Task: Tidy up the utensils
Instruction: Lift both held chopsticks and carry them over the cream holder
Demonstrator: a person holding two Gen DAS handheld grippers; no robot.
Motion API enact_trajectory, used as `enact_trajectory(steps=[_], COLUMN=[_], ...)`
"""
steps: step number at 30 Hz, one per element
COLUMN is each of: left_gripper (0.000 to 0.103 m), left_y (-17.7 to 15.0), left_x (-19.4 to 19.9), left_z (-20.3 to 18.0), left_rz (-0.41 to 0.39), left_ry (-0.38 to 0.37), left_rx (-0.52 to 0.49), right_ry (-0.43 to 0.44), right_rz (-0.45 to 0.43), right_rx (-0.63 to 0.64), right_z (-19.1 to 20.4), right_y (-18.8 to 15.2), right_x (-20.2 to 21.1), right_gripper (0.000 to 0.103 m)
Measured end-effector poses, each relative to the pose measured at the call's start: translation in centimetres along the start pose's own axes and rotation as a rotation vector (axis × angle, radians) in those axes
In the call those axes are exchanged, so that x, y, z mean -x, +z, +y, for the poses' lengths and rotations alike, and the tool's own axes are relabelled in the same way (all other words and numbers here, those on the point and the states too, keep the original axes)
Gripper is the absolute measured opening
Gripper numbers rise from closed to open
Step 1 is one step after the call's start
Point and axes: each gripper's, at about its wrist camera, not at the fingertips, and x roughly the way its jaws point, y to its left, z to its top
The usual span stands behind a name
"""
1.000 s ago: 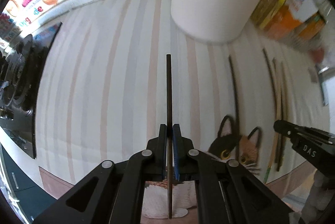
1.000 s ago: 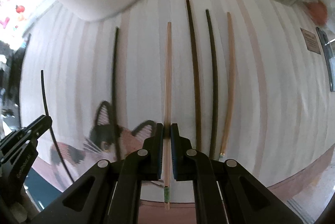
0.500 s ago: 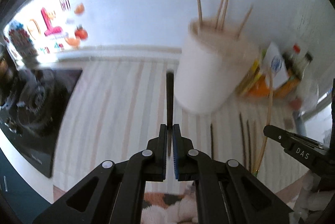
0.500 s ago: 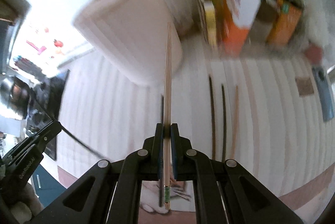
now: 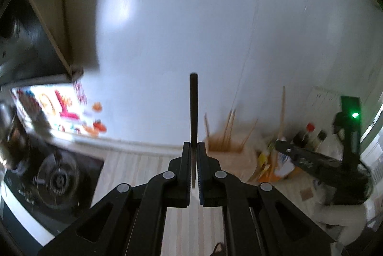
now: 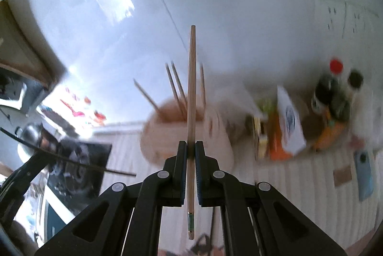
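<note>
Chopsticks had left the striped mat within the past second: both grippers had swung up from it to face the wall. The left gripper (image 5: 194, 148) was clamped on a black chopstick (image 5: 193, 110), the right gripper (image 6: 190, 148) on a wooden chopstick (image 6: 191, 93). Each stick ran lengthwise along its fingers, tip up and forward. The holder (image 6: 215, 134) stood just ahead, so dropping them in likely came next.

A glossy white wall (image 5: 191, 16) fills the upper view, catching a bright window reflection (image 6: 112, 2). Below it runs a pale striped countertop (image 5: 134, 174), with a black gas stove (image 5: 57, 179) set at its left edge. A wood-edged cabinet (image 5: 47, 28) hangs above the stove, and colourful stickers (image 5: 64, 110) mark the backsplash behind it.
</note>
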Motion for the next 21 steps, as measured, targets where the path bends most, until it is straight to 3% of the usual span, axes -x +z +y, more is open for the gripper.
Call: enact_trajectory(steps=[7,13,21], left_gripper=[0.002,0.000,0.000], left_y=[4.6,6.7,6.9], left_x=[-0.6,-4.8,-10.5], left_z=[-1.8,-3.1,-3.7], left_rz=[-0.053,-0.015,0.064], left_ry=[-0.045,-0.081,-0.095], left_rx=[-0.015,-0.011,-0.020], right_ry=[0.015,0.010,-0.030], right_rz=[-0.092,-0.189,-0.259], right_rx=[-0.010,-0.027,-0.029], right_z=[0.5,0.5,-0.4], right_y=[5.5,7.7,8.8], right_x=[0.5,-1.3,-6.1], right_gripper=[0.007,0.007,0.007])
